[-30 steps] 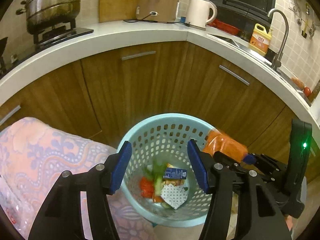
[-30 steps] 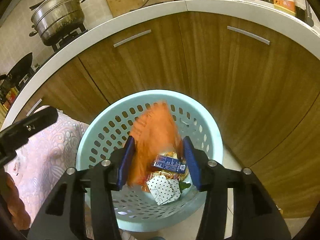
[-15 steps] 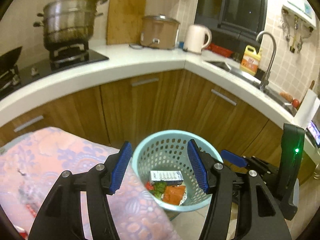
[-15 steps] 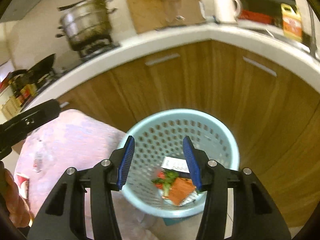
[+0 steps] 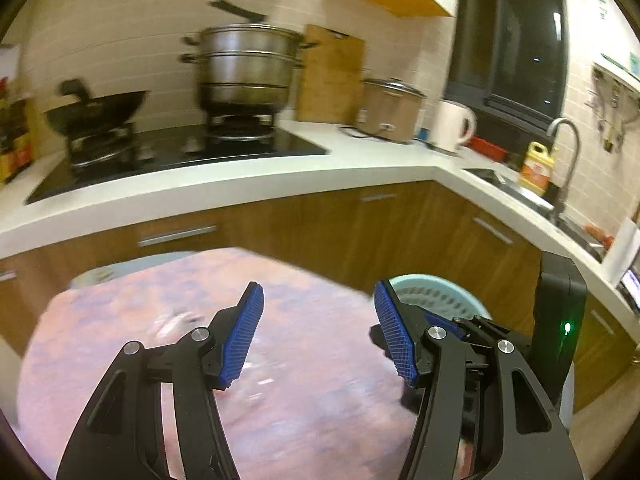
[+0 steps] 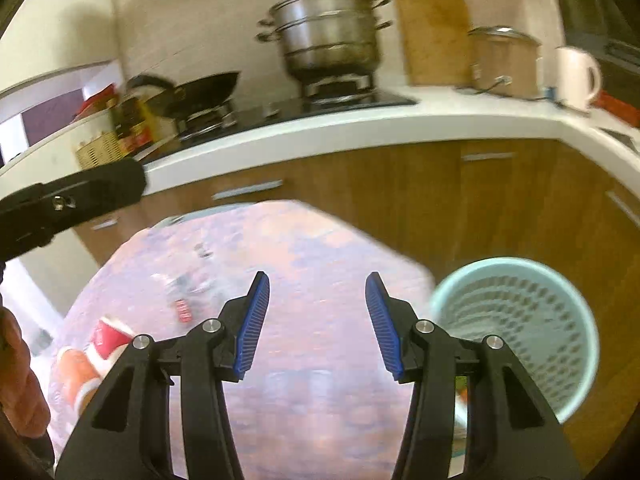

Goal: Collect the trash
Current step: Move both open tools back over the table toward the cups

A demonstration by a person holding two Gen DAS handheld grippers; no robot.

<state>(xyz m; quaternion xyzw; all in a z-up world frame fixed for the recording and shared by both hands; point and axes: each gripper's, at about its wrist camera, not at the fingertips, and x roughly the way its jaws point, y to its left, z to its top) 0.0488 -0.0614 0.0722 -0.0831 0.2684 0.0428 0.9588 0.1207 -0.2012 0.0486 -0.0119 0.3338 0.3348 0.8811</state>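
Right wrist view: both claws, right (image 6: 316,320) and left (image 5: 318,332), gape empty above the pink-clothed tabletop (image 6: 320,248); scraps including a red carton (image 6: 110,338) lie near its left edge, the mint basket (image 6: 520,332) standing beside its right.

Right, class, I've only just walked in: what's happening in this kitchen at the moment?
A person is collecting trash with a handheld gripper in each hand. Both the left gripper and the right gripper are open and empty, pointing at the pink patterned tablecloth. The pale blue basket stands on the floor to the right of the table. A red and white wrapper lies on the cloth, not yet picked up.
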